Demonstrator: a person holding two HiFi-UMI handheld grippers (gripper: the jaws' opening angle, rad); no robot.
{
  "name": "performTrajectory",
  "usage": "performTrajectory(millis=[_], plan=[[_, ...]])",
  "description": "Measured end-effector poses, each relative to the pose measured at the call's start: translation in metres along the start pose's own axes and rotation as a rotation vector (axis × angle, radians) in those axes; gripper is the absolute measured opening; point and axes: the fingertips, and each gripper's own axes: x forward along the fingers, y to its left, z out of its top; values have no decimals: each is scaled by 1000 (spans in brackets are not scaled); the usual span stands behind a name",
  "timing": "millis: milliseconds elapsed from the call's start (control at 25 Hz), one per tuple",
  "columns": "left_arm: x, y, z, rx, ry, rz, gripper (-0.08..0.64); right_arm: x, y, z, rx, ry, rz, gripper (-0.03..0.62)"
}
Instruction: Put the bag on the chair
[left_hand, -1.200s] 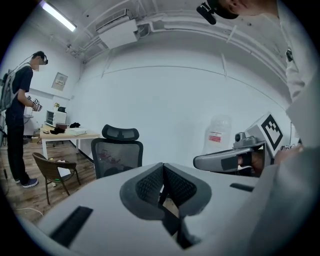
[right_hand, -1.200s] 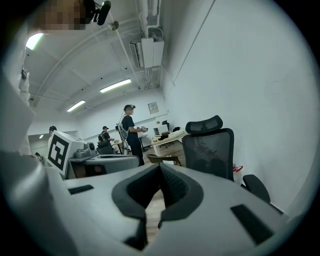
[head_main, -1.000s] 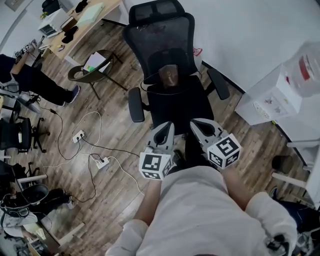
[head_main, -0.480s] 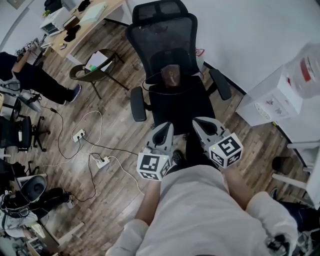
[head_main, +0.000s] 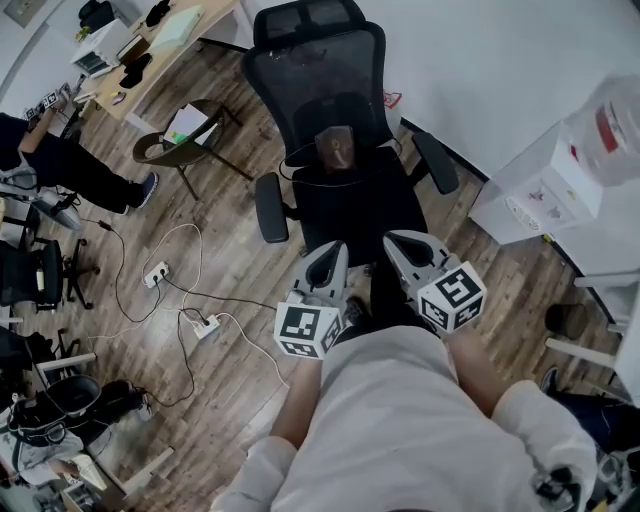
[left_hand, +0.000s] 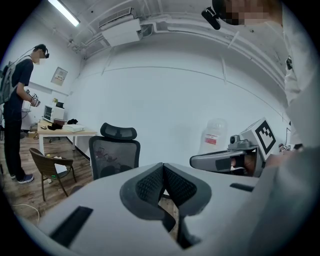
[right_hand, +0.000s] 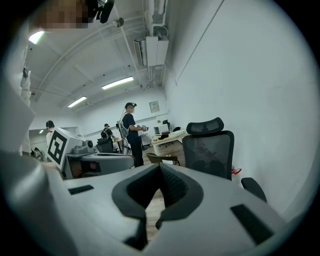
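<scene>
Wooden floor (head_main: 250, 300) holds a black chair (head_main: 345, 205), with the brown bag (head_main: 335, 152) already on its seat. Left gripper (head_main: 329, 252) and right gripper (head_main: 400, 244) have closed, empty jaws; best hold them away from it.

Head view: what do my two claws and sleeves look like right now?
Left claw and right claw are pale grey shells with dark ribbed pads. Each carries a white cube with black square markers. The sleeves are white.
</scene>
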Motion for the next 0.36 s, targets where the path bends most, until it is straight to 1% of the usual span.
performTrajectory(millis=[360], plan=[[3, 0, -6, -14, 5, -1, 5, -1, -4, -6, 14, 4, 2, 3]])
